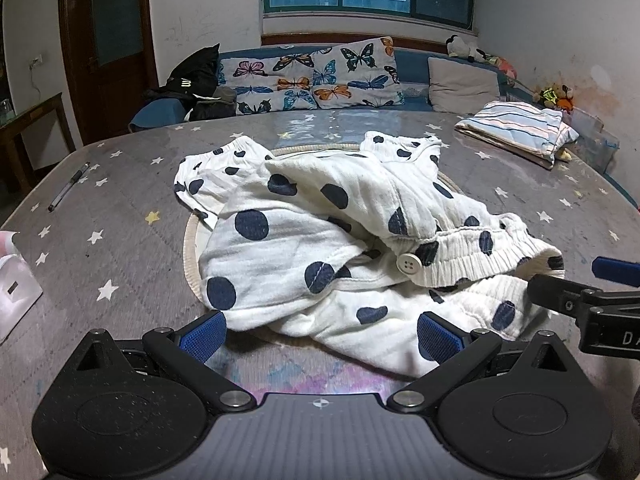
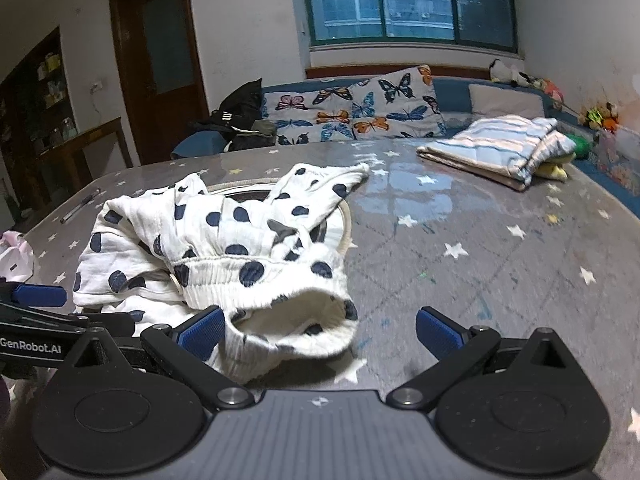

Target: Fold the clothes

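A crumpled white garment with dark blue dots [image 1: 320, 240] lies in a heap on the grey star-print table [image 1: 112, 240]. Its elastic waistband with a white button [image 1: 408, 265] faces me. My left gripper [image 1: 320, 336] stands open at the heap's near edge, with cloth lying between its blue pads [image 1: 202, 336]. In the right wrist view the same garment [image 2: 208, 248] sits left of centre. My right gripper [image 2: 320, 332] is open, its left pad [image 2: 200, 330] beside the waistband opening [image 2: 292, 320], its right pad over bare table. Neither gripper holds anything.
A folded striped cloth [image 2: 496, 148] lies at the table's far right. A pen [image 1: 68, 186] lies at the far left, and a white and pink object [image 1: 12, 284] at the left edge. A round mat [image 1: 192, 248] is under the garment. A sofa with butterfly cushions [image 1: 312, 76] stands behind.
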